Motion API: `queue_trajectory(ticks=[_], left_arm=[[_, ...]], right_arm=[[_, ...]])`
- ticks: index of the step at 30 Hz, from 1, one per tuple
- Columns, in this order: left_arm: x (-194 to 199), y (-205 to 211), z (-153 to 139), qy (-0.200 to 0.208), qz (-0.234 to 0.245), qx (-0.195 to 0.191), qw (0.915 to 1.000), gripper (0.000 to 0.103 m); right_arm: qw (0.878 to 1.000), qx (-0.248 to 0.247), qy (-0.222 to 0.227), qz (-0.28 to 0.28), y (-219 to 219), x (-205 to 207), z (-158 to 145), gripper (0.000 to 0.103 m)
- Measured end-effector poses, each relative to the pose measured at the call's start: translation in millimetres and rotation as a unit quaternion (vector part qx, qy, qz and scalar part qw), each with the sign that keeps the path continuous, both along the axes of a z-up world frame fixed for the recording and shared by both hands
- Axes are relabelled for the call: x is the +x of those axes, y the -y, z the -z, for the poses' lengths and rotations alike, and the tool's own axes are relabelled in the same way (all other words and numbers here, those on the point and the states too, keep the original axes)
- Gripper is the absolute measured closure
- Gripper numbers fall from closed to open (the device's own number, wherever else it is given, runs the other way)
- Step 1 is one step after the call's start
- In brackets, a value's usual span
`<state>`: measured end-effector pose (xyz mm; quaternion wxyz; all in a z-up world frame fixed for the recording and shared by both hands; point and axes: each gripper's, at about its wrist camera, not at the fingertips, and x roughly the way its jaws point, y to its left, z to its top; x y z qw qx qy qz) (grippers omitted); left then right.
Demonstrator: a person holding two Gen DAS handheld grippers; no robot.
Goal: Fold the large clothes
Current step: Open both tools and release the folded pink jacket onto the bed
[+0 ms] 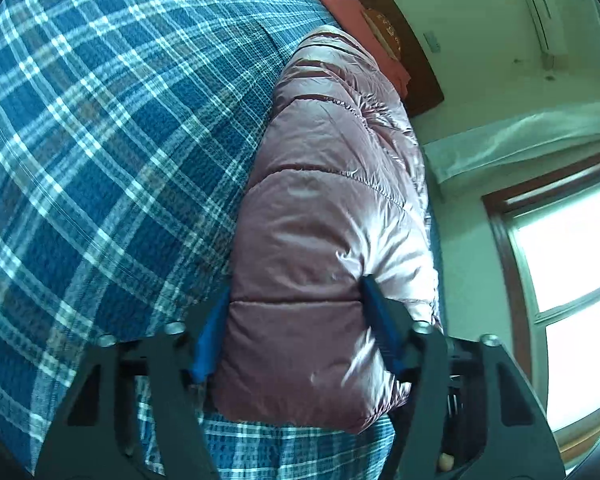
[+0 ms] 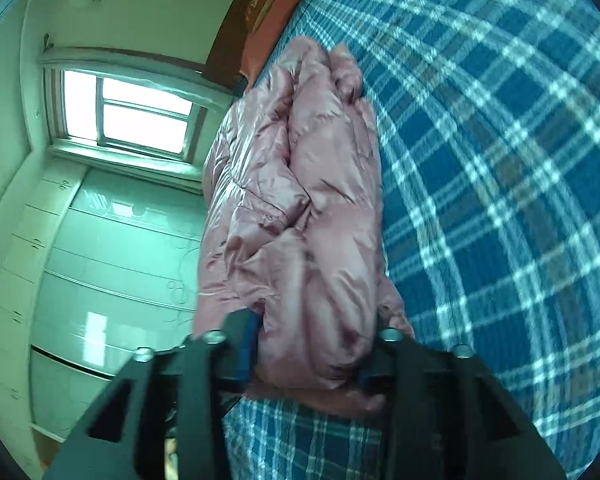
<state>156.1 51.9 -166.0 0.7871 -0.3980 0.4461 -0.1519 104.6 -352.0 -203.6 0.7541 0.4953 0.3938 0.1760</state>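
left wrist: you look close along its fingers, bed left | right wrist: mirrored | shared: pink puffer jacket [image 1: 324, 216] [image 2: 300, 208] ahead

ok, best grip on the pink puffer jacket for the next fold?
Probably the near end of the jacket, approached from the bed's near edge along its length. It lies as a long roll on the plaid bedspread; both the left gripper and right gripper already straddle that end.
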Motion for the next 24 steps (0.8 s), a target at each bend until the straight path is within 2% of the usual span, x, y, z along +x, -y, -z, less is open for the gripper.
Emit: queue_trajectory(ticks=[3,7,10,11,15,18,24], left_arm=[[-0.7,1.6,1.2,0.002,0.003,0.018,0.9998,0.051],[-0.5,3.3,0.3,0.007,0.007,0.028,0.9996,0.051],[0.1,1.8,0.2,0.01,0.004,0.034,0.9994,0.044],[-1.3,1.5,-0.4,0.009,0.001,0.04,0.9991,0.038],[-9.7,1.4,-7.5,0.018,-0.002,0.067,0.9976,0.031],[-17.5,1.4,-14.5,0.026,0.0,0.088,0.9958,0.03],[-29.3,4.0,-24.2,0.034,-0.003,0.138,0.9899,0.028]], right_arm=[[1.0,-0.009,0.0,-0.004,-5.4,-6.0,6.1,0.076],[1.0,0.014,-0.004,0.0,-1.8,-3.2,22.7,0.077],[1.0,0.017,0.002,-0.003,0.7,-4.4,23.7,0.077],[1.0,0.021,0.001,-0.002,2.9,-4.8,23.6,0.074],[0.999,0.034,0.004,0.003,12.1,-3.2,22.6,0.065],[1.0,0.021,0.008,0.004,16.3,-11.6,17.3,0.06],[1.0,0.013,0.012,0.01,20.1,-29.0,10.5,0.056]])
